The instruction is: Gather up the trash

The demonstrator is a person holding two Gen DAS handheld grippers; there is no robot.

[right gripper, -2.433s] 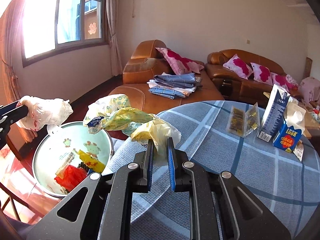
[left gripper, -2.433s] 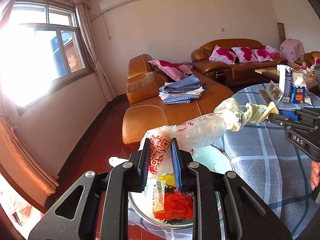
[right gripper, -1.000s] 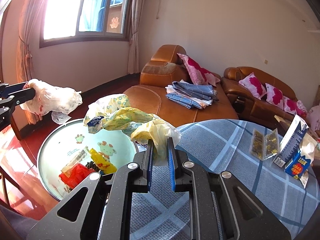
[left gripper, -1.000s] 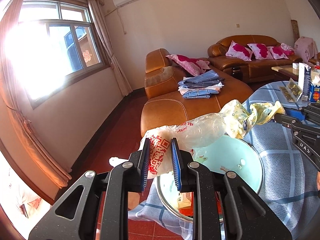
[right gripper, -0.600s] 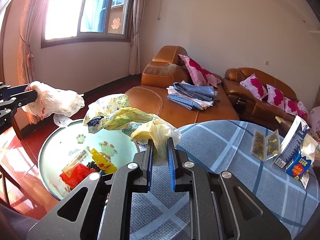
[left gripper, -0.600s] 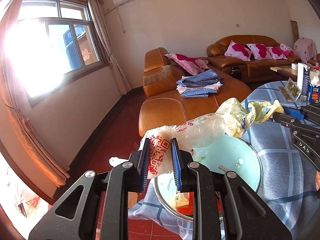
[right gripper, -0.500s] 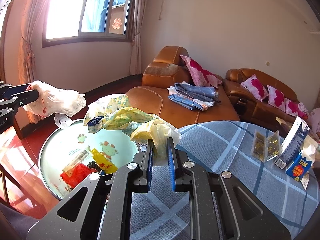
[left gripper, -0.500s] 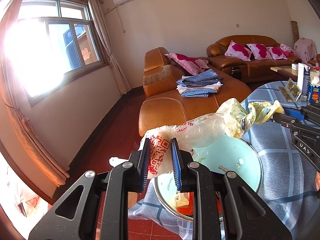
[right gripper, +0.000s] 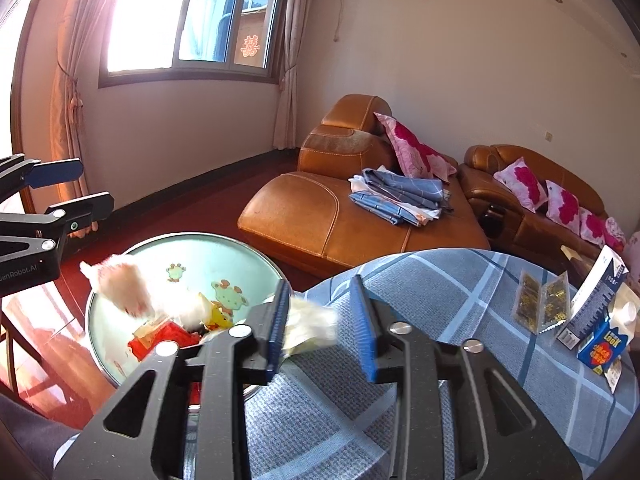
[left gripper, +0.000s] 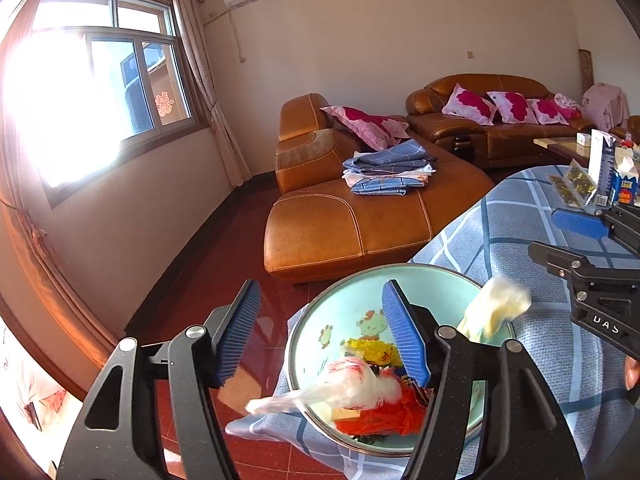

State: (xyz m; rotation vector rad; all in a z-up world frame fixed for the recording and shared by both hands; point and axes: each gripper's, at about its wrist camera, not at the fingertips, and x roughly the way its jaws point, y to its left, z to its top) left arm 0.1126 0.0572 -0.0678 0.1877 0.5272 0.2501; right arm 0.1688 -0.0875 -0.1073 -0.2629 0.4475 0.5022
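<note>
A bundle of crumpled plastic bags is loose and blurred over the pale green basin (left gripper: 308, 312). Its white-and-red end (left gripper: 348, 384) hangs over the basin's near rim, and its yellow end (left gripper: 496, 308) is by the far rim. My left gripper (left gripper: 322, 336) is above the basin, jaws opening, with nothing between the pads. My right gripper (right gripper: 320, 320) also has its jaws opening. The yellow end (right gripper: 310, 326) shows between its pads but is not pressed. Red and yellow wrappers (left gripper: 380, 416) lie in the basin (right gripper: 208, 256). Each view shows the other gripper, the right one (left gripper: 560, 240) and the left one (right gripper: 76, 188).
The round table has a blue checked cloth (right gripper: 460, 288). A tall carton (right gripper: 596, 288), a blue box (right gripper: 604, 344) and snack packets (right gripper: 540, 304) stand at its far right. A brown sofa with folded clothes (left gripper: 384, 172) is beyond, across red floor (left gripper: 208, 280).
Both grippers have opened and let go of the bag bundle that was stretched between them. It has dropped toward the basin. Neither hand has moved.
</note>
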